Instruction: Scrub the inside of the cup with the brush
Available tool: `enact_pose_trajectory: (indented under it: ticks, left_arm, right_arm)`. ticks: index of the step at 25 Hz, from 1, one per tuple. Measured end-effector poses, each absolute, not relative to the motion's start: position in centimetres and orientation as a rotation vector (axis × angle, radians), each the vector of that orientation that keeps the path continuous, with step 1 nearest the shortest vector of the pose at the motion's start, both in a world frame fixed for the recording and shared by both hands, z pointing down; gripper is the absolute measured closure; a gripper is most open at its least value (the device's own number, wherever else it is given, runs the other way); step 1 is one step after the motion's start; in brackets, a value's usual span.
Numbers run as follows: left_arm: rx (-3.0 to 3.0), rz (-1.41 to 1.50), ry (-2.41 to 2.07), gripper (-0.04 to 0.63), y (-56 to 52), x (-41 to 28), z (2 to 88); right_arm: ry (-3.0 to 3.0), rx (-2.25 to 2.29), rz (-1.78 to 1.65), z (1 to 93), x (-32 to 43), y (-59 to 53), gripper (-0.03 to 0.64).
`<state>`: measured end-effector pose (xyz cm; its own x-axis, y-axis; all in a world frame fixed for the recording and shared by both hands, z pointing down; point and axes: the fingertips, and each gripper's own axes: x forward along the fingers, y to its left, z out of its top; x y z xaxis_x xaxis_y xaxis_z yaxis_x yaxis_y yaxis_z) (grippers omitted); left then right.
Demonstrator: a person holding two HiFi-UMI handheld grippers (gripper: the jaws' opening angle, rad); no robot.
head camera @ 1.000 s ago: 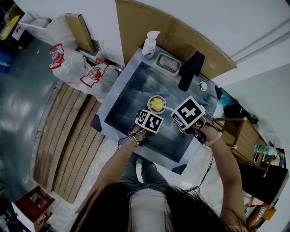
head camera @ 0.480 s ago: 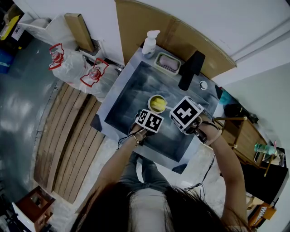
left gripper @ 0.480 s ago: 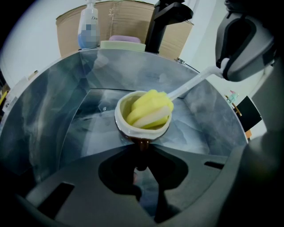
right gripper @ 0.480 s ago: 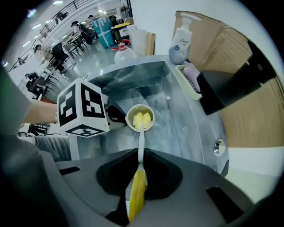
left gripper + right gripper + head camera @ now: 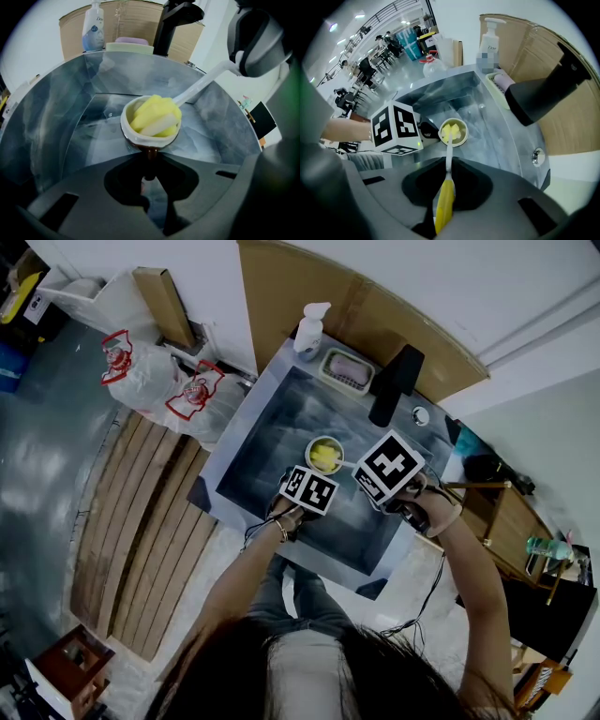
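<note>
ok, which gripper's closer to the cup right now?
Left. The left gripper is clamped on the handle of the cup. The right gripper sits back from it, holding the brush by its yellow handle, with only the brush's head inside the cup.

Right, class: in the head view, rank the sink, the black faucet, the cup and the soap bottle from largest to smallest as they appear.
1. sink
2. black faucet
3. cup and soap bottle: these look about alike, so they are not ranked against each other.
</note>
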<state>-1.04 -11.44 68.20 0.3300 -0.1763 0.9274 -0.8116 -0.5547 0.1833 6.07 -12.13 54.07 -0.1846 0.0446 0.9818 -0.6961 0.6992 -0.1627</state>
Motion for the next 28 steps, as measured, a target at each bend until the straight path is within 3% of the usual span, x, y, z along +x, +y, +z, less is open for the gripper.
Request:
enact_pose_trajectory:
  ticks: [28]
  left_arm:
    - [1.941, 1.234, -0.868, 0.528, -11.5, -0.9, 68.1]
  right_arm:
    - [-1.646, 0.552, 0.735, 53.8, 5.9, -12.3, 0.568]
